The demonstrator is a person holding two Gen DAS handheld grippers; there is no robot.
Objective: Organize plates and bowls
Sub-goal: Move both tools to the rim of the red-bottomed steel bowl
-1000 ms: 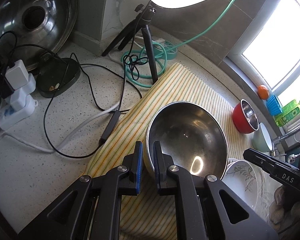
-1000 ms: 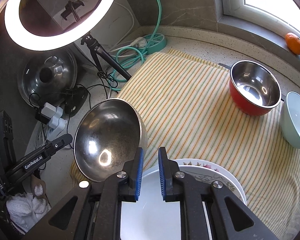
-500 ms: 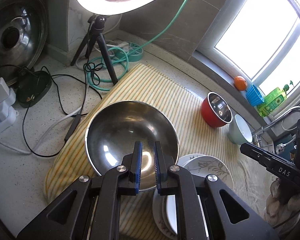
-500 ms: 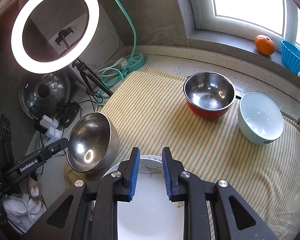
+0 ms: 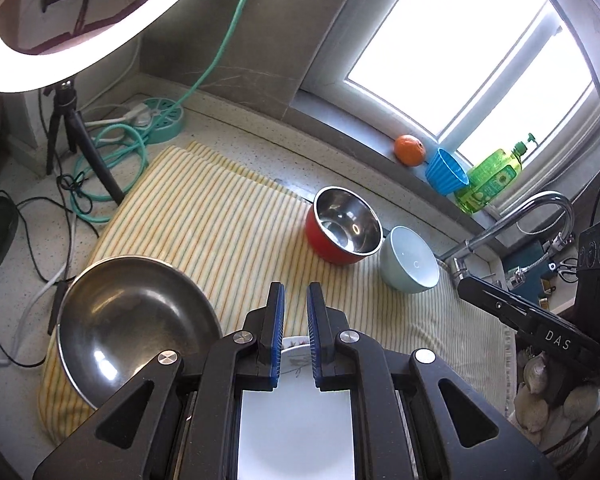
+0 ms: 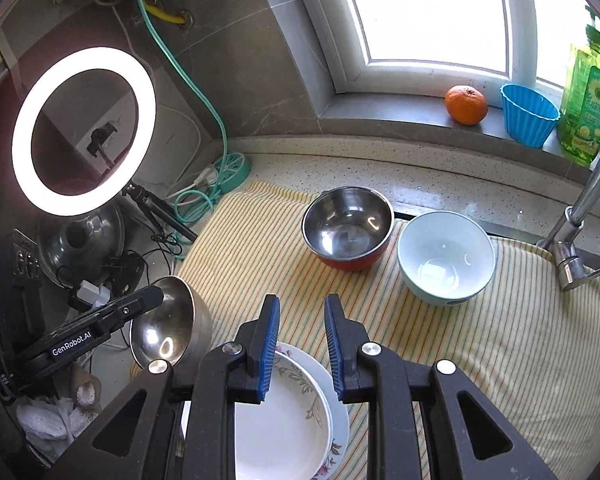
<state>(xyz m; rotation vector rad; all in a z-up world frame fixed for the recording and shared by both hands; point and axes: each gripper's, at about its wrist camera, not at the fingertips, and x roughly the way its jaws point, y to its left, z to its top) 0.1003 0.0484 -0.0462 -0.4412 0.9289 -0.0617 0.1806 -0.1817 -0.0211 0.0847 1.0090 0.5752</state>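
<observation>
A kitchen worktop (image 6: 284, 168) carries a yellow striped cloth (image 6: 440, 344), seen from two cameras that look down along hand-held grippers; the left gripper (image 5: 295, 336) is clenched almost fully, with only a slit between its blue pads and nothing held; the right gripper (image 6: 300, 344) has its jaws slightly parted and also empty. Both hang above a stack of white floral plates (image 6: 300, 420) at the near edge of the cloth; whether either touches the plates cannot be told. A large steel bowl (image 5: 128, 332) sits just left of the plates, at the near left corner of the cloth; a red bowl with a steel lining (image 6: 348, 228) and a pale blue bowl (image 6: 446, 258) stand side by side at the far right, close together, well apart from the plates. An orange (image 6: 466, 105), a blue cup (image 6: 530, 114) and a green bottle (image 6: 586, 108) rest on the window sill beyond; a tap (image 6: 580, 216) rises at the right.

The likely step is fetching the next bowl to nest with the others; to do it well, a gripper should open wider before reaching, take one wall of the bowl at its rim, lift it clear of its neighbour, and avoid the tap.
</observation>
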